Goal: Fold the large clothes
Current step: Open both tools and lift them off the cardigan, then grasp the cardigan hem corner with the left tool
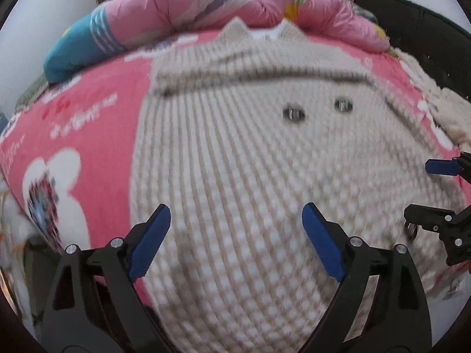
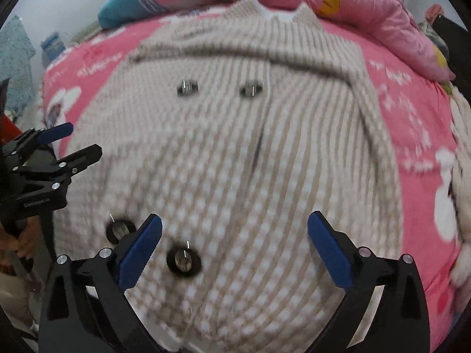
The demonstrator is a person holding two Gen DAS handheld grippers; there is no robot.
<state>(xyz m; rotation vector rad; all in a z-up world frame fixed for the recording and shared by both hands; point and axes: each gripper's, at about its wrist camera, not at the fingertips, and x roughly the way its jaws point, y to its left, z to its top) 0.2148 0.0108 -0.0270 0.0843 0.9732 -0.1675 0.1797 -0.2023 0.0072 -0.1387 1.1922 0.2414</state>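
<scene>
Both the left hand-held gripper and the right hand-held gripper gape wide, holding nothing. The knit cardigan lies spread beneath and ahead of them on the bed.

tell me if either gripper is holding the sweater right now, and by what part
Nothing is held. The left gripper and right gripper both hang open above the knit sweater, with no fabric between their fingers.

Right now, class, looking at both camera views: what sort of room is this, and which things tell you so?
Most likely a bedroom. The knitted cardigan lies spread on a pink printed bedsheet, with a bunched pink quilt heaped behind its collar.
</scene>
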